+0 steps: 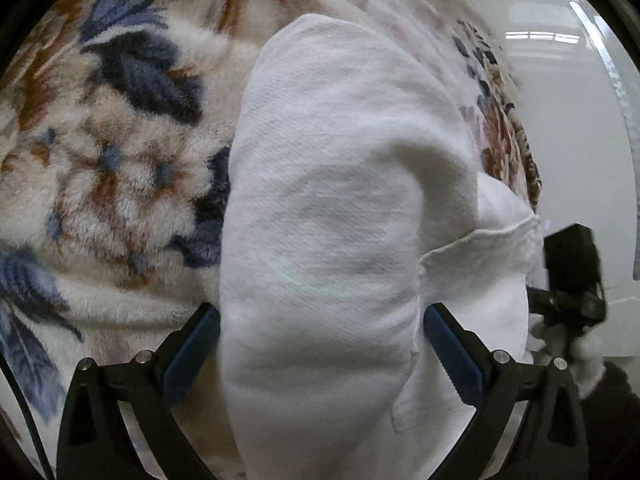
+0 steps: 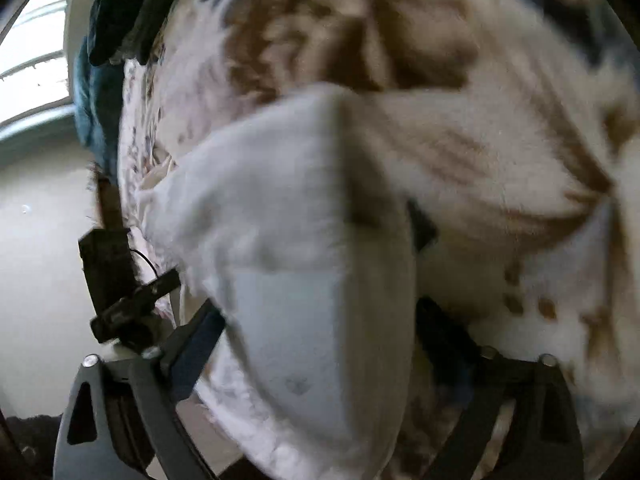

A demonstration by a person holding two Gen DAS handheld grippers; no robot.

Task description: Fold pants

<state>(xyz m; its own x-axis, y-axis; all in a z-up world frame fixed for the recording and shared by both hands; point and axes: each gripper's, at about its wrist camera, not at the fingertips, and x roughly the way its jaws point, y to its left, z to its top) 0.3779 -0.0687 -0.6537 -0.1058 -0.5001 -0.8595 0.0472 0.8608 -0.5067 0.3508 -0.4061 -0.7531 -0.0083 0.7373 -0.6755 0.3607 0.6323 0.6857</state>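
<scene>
White pants: thick folded bundle, long axis running away from the left wrist camera across a plush floral blanket patterned in brown, blue and cream; rounded far end lies toward the blanket's far edge, near end fills the lower frame. A hemmed flap of the same cloth sticks out on the bundle's right side. Left gripper: blue-padded fingers stand on either side of the bundle, pressing its two flanks, so the claw is pinching the pants across their width. Right gripper: view blurred; its fingers likewise bracket a fold of pants, the cloth bulging between and over them, the claw closed on it. The fold here peaks to a ridge pointing away from the camera. Blanket lies beneath and beyond. Dark teal and black cloth is heaped at the blanket's far left edge. Pale floor shows past the blanket's right edge. The right gripper appears as a dark body just beside the hemmed flap.
</scene>
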